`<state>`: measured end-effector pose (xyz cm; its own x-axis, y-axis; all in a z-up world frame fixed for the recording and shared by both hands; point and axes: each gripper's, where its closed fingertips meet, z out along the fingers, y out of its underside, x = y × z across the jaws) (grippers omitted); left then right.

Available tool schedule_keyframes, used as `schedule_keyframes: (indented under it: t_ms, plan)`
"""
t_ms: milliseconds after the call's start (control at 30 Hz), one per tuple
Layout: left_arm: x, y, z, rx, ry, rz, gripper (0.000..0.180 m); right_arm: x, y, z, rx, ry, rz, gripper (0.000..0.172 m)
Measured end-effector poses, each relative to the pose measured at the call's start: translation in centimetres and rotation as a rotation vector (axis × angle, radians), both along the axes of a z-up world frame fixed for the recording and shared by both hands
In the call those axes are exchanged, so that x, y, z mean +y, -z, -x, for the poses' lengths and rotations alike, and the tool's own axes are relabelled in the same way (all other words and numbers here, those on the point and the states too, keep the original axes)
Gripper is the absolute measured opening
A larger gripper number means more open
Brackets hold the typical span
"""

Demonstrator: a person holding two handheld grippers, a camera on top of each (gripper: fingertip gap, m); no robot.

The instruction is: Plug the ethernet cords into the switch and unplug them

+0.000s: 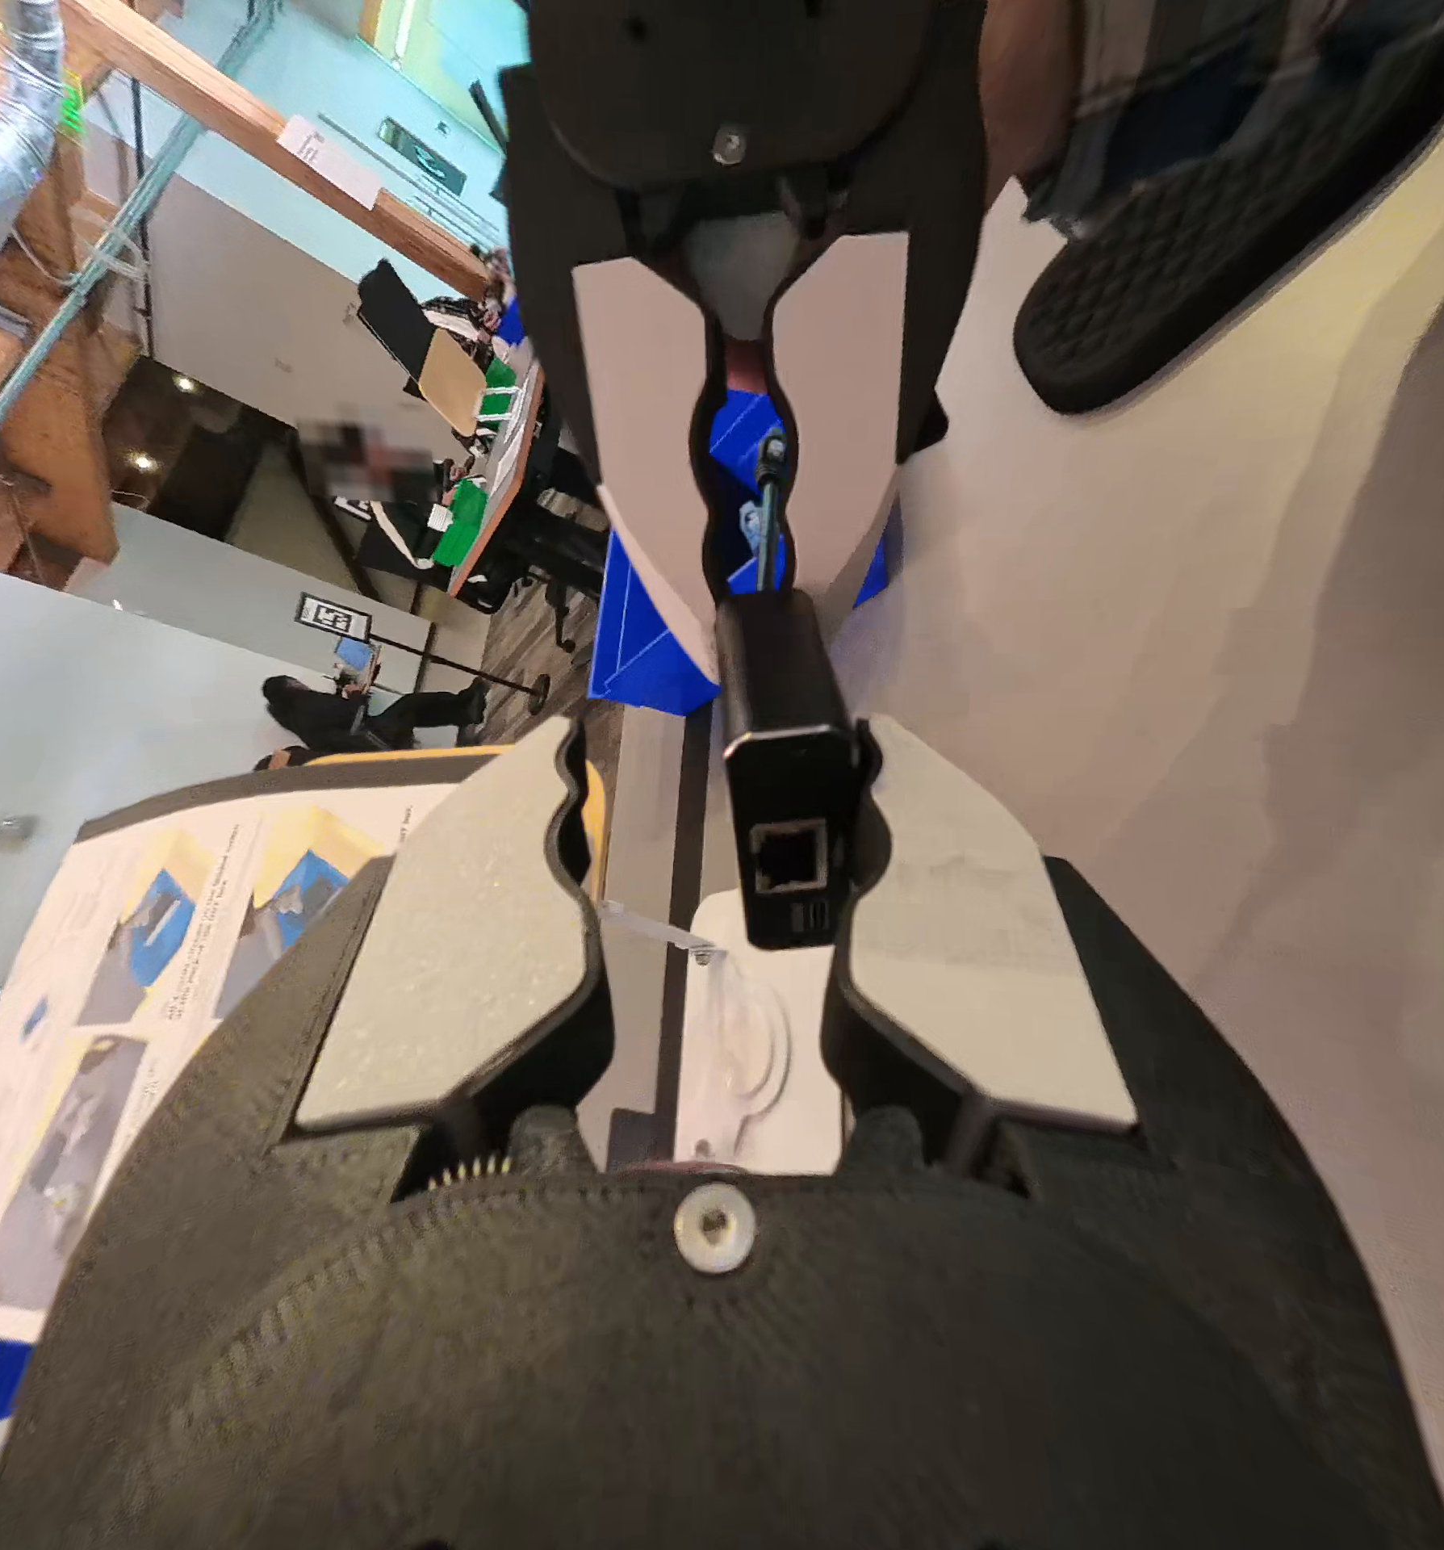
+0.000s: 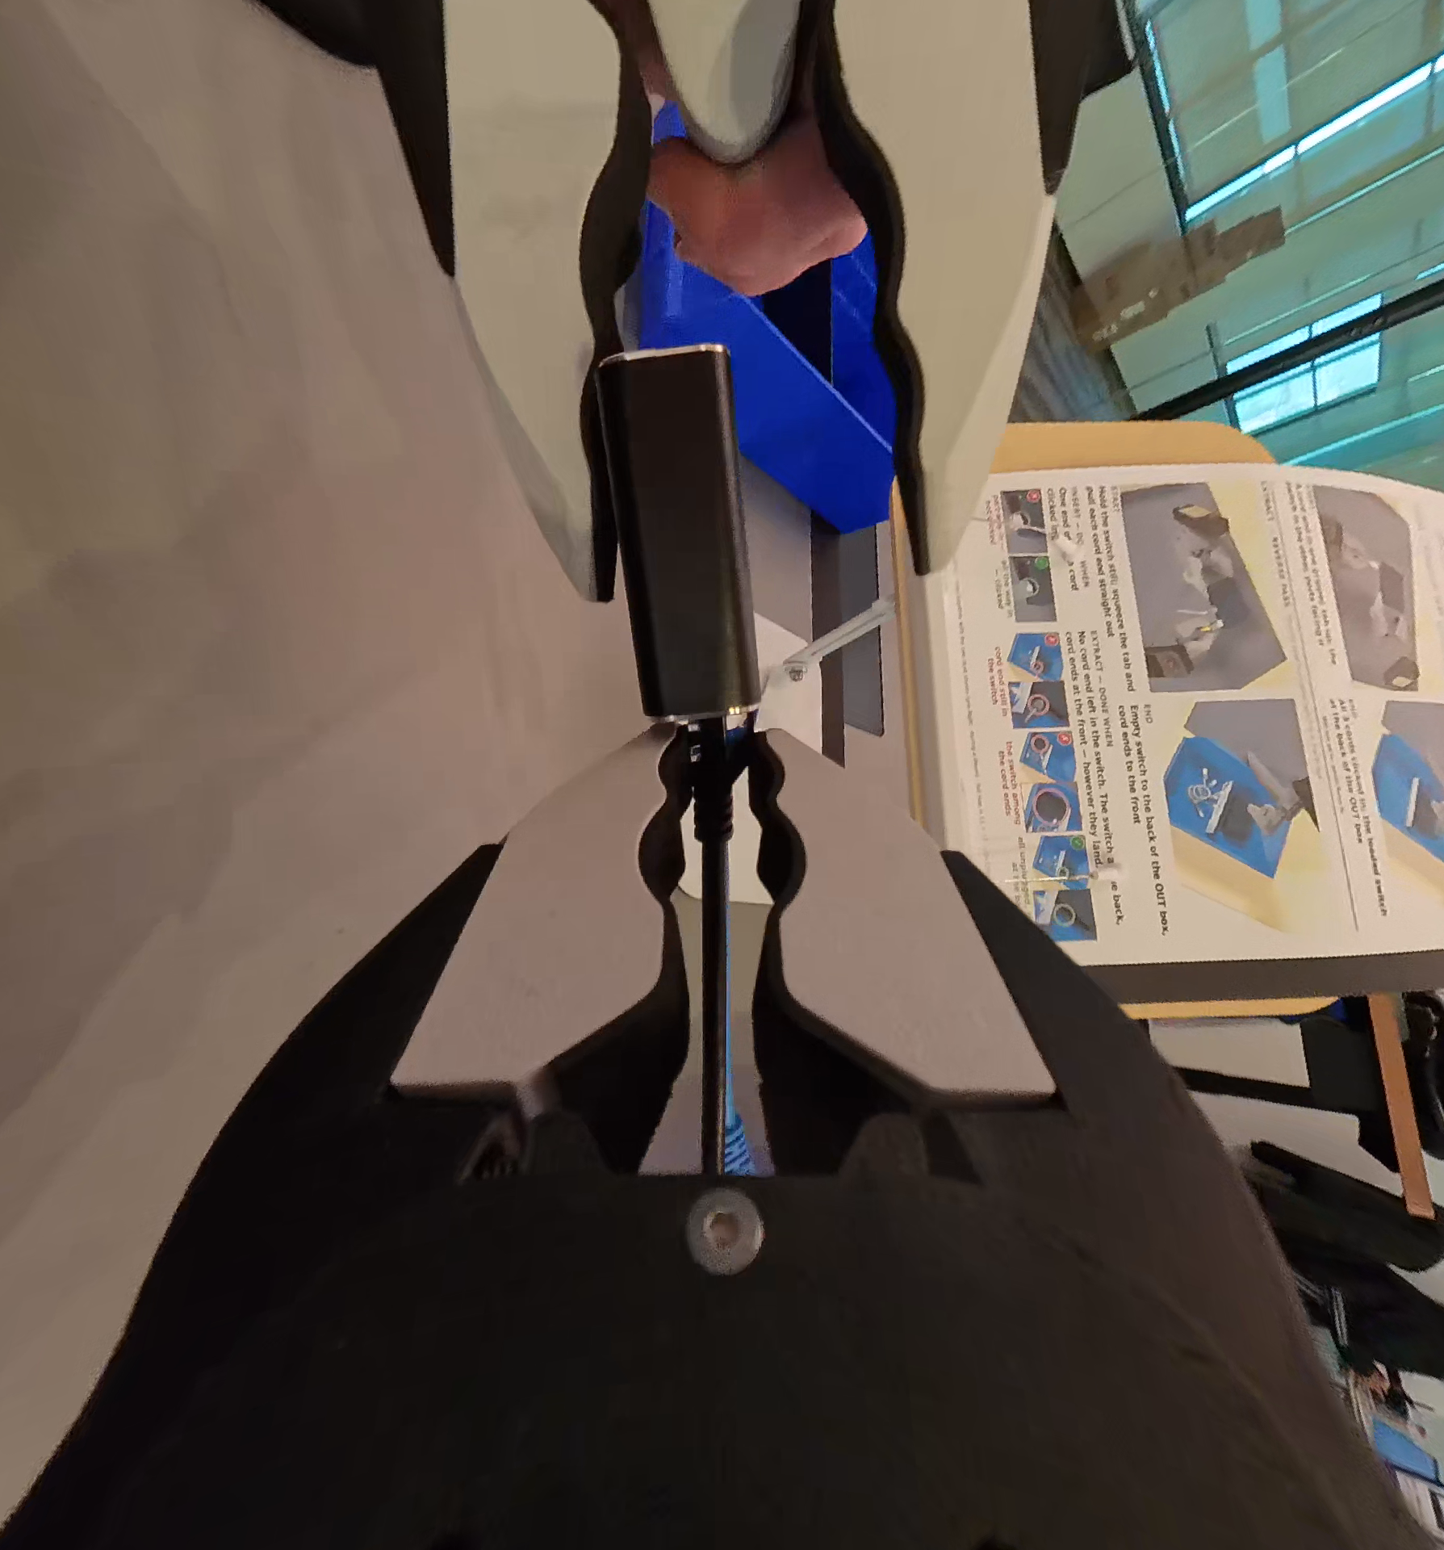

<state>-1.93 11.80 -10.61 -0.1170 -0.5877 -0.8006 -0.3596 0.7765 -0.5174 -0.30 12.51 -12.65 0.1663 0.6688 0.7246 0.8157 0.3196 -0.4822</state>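
A black switch (image 1: 785,797) with an empty port on its near end hangs between the two grippers. My left gripper (image 1: 718,738) is open. The switch rests against one of its pads (image 1: 869,788), with a wide gap to the other. In the right wrist view my right gripper (image 2: 714,746) is shut on the plug end of a black ethernet cord (image 2: 711,964), right at the near end of the switch (image 2: 676,537). The left gripper (image 2: 760,579) shows open beyond it. The right gripper (image 1: 756,587) also shows in the left wrist view, closed around the cord (image 1: 770,503).
A blue bin (image 1: 643,663) stands behind the grippers and also shows in the right wrist view (image 2: 768,403). A printed instruction sheet (image 2: 1205,713) lies on a yellow-edged board to one side. A clear bracket (image 1: 735,1048) sits on the grey table (image 1: 1121,671). A hand (image 2: 752,218) holds the left gripper. The grippers are tip to tip, or close to it.
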Motion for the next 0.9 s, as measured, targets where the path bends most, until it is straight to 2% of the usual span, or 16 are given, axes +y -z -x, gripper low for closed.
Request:
schedule_keyframes:
  t_ms: [133,333,467,633,700,900]
  plan:
    - [-0.1,1.0,-0.4,0.056,-0.013,-0.06,0.029,0.0,-0.3,-0.2,-0.007,0.049,0.011,0.013]
    - [0.6,2.0,-0.8,0.084,-0.066,-0.117,0.03,-0.3,-0.1,0.2,-0.054,0.103,0.004,0.013]
    - [0.5,1.5,-0.7,0.034,-0.062,-0.092,0.028,-0.4,-0.7,0.3,-0.064,0.131,-0.029,0.013]
    - [0.4,1.0,-0.5,0.007,-0.023,-0.109,0.027,-1.0,-1.5,0.7,0.025,0.05,-0.02,0.014]
    - [0.3,1.3,-0.4,0.019,-0.01,-0.13,0.027,-1.3,-1.8,0.8,0.049,0.01,-0.012,0.02]
    - [-0.5,1.4,-0.3,0.006,0.048,-0.092,0.026,-2.1,-1.3,1.6,0.023,-0.082,-0.025,0.02]
